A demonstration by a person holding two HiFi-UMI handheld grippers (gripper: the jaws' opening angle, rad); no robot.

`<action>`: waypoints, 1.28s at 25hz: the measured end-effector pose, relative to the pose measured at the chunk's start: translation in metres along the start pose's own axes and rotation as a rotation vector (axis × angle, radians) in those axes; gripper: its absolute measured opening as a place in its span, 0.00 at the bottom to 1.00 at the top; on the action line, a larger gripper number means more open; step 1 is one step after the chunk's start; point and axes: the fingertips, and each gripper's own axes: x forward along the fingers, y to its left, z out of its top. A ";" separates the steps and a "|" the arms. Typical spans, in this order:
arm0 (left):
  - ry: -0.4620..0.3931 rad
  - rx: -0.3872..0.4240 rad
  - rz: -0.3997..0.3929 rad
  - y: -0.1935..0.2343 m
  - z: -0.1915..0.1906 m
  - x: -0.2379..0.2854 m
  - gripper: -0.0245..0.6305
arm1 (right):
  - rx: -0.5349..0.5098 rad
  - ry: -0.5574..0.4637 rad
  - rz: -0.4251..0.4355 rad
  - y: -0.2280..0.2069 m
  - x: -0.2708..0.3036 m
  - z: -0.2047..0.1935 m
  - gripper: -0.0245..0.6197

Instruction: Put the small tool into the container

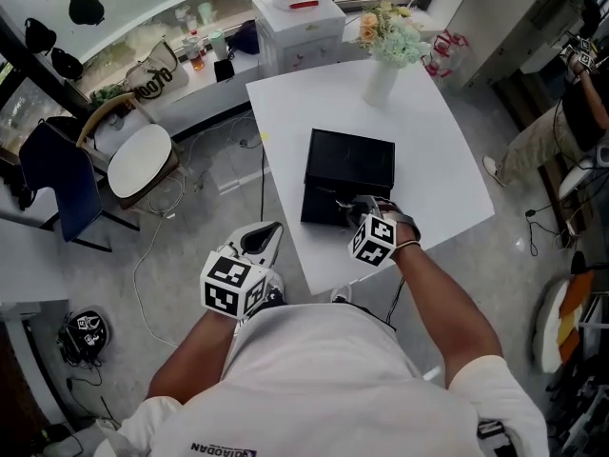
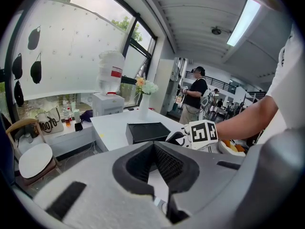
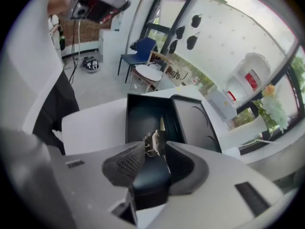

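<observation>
The right hand-held gripper [image 3: 156, 152] hangs over the open black container [image 3: 143, 116] at the counter's [image 1: 314, 112] near edge, jaws spread so the small tool [image 3: 153, 141] between their tips seemingly lies loose inside, while the left hand-held gripper [image 2: 155, 163], open and empty, hovers clear off that edge.

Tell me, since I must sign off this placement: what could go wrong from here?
1. The small metal implement sits between the open jaws of the right tool, by the black container's near wall. Whether it rests inside is unclear, so pulling away might snag it or flick it out.
2. The container lies close to the white table's edge; a bump from that tool might shove it off.
</observation>
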 end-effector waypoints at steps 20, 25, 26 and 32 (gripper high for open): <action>-0.059 0.133 -0.151 -0.058 0.048 0.026 0.05 | 0.908 -0.629 -0.078 -0.024 -0.183 0.035 0.11; -0.080 0.141 -0.167 -0.067 0.057 0.025 0.05 | 0.995 -0.708 -0.110 -0.027 -0.208 0.029 0.07; -0.082 0.142 -0.169 -0.068 0.059 0.026 0.05 | 0.996 -0.707 -0.119 -0.027 -0.210 0.026 0.06; -0.086 0.152 -0.167 -0.070 0.065 0.022 0.05 | 1.041 -0.735 -0.145 -0.027 -0.220 0.014 0.05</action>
